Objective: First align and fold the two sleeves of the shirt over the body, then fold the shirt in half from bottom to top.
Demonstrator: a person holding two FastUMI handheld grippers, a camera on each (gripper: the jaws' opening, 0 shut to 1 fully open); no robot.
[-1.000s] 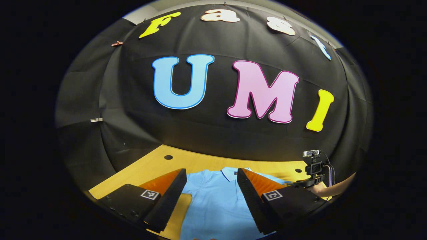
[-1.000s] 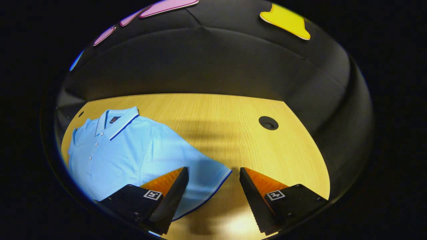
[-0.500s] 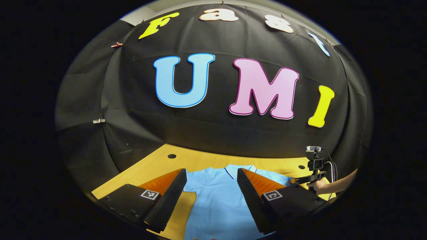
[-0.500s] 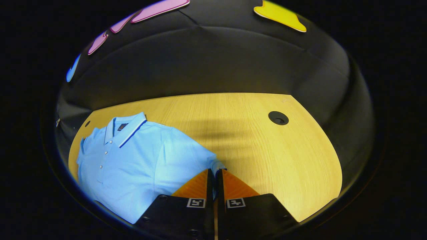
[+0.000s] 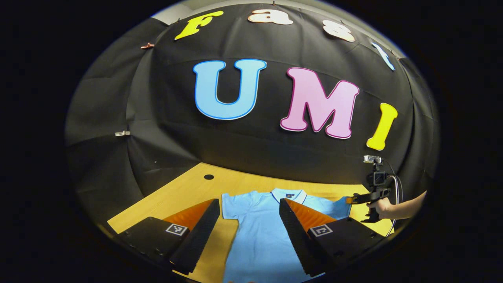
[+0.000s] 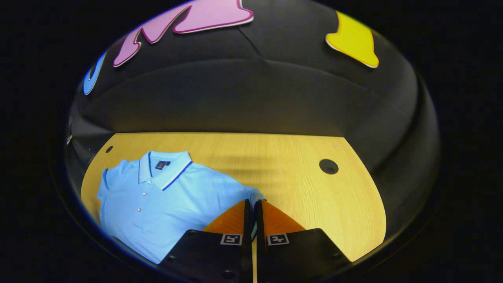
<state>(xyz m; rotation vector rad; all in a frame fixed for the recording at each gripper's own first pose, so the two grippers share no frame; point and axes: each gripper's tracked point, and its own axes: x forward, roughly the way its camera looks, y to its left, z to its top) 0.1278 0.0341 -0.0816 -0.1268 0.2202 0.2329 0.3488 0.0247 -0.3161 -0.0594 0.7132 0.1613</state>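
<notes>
Right claw (image 6: 252, 204) is pinched on the shirt's (image 6: 157, 200) sleeve tip with the body stretching off to its left on the bench (image 6: 298, 188), so that sleeve probably folds leftward, while the left claw (image 5: 247, 204) hovers wide open above the hem end, collar (image 5: 289, 193) farthest.

The desk (image 6: 275, 157) has a light wood-grain top. A round black hole (image 6: 328, 166) sits in it near the right rear, and a second hole (image 6: 109, 149) near the left rear corner. Black cloth (image 6: 255, 98) forms the wall behind the desk. A small clip (image 5: 122, 133) is fixed to the cloth.
</notes>
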